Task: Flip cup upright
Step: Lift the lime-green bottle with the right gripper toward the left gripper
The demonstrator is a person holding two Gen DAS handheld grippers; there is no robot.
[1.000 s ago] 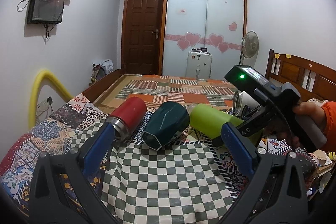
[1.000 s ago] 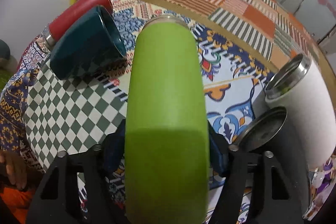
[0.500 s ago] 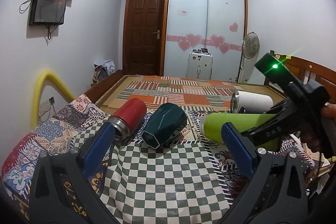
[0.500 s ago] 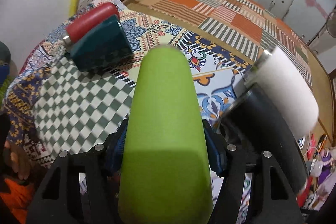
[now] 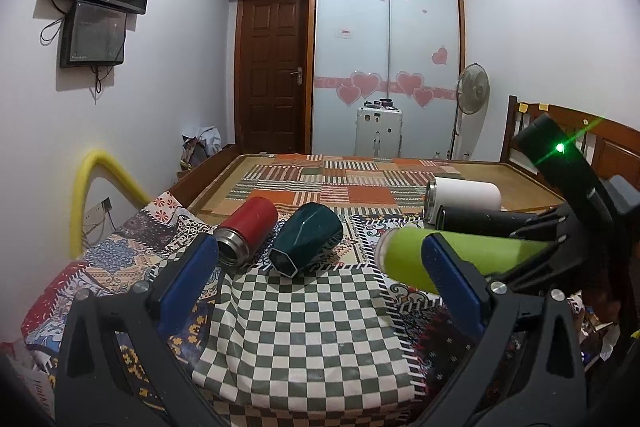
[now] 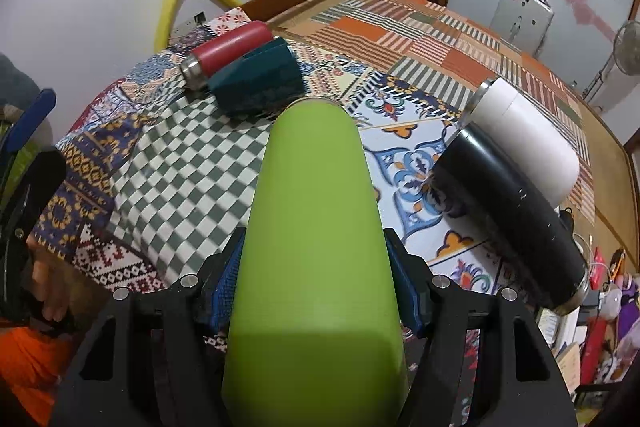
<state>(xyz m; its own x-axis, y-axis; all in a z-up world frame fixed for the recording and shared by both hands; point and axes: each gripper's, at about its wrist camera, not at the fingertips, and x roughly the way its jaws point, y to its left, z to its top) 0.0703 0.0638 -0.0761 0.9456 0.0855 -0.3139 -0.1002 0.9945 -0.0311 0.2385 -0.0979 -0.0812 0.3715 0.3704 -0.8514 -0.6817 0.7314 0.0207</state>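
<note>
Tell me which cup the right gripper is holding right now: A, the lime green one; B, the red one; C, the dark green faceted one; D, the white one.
A: the right gripper has its blue-padded fingers closed on both sides of the lime green cup, while the red cup, the dark green faceted cup and the white cup lie on the bedspread, clear of it.

Red flask [image 5: 248, 229] and teal cup [image 5: 306, 243] lie touching, ahead-left of the claw; white tumbler [image 6: 528, 143] and black tumbler [image 6: 508, 211] ahead-right; checkered cloth [image 5: 304, 323] below.
</note>
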